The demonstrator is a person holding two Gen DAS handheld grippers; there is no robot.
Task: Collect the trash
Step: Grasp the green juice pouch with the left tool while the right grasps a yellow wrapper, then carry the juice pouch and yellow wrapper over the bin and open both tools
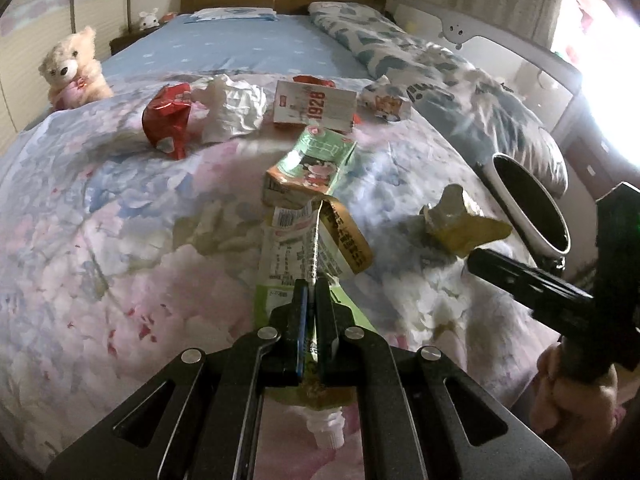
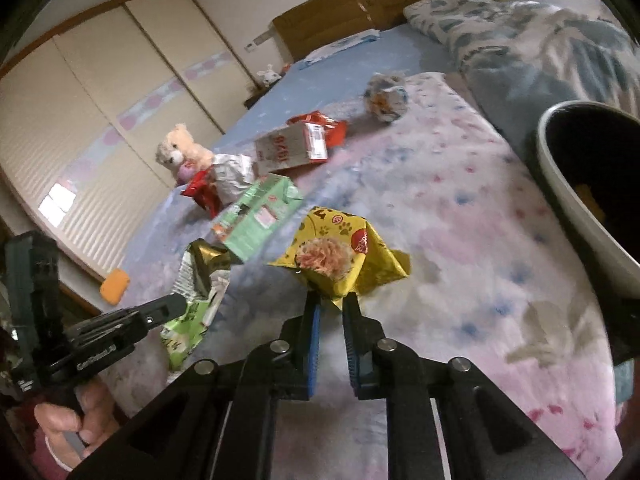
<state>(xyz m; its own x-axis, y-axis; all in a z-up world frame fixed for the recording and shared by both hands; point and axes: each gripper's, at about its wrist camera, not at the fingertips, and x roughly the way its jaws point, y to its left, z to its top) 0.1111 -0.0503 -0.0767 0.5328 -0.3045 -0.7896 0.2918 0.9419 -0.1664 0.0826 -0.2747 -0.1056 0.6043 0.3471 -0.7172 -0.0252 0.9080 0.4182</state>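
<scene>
yellow paw-print wrapper (image 2: pixel 344 252), pink floral quilt (image 2: pixel 460 208)

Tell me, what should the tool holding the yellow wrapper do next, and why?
Probably carry it right, over the white round bin with the dark inside. The right tool already pinches the crumpled yellow paw-print wrapper above the flowery quilt, and the bin's mouth looks open.

daylight floods in from a window (image 1: pixel 612 60) at the right, blown out to white glare. the rest is dim and soft. the right wrist view is motion-blurred; fisheye bending curves the wardrobe (image 2: pixel 80 128) and corners go black.
</scene>
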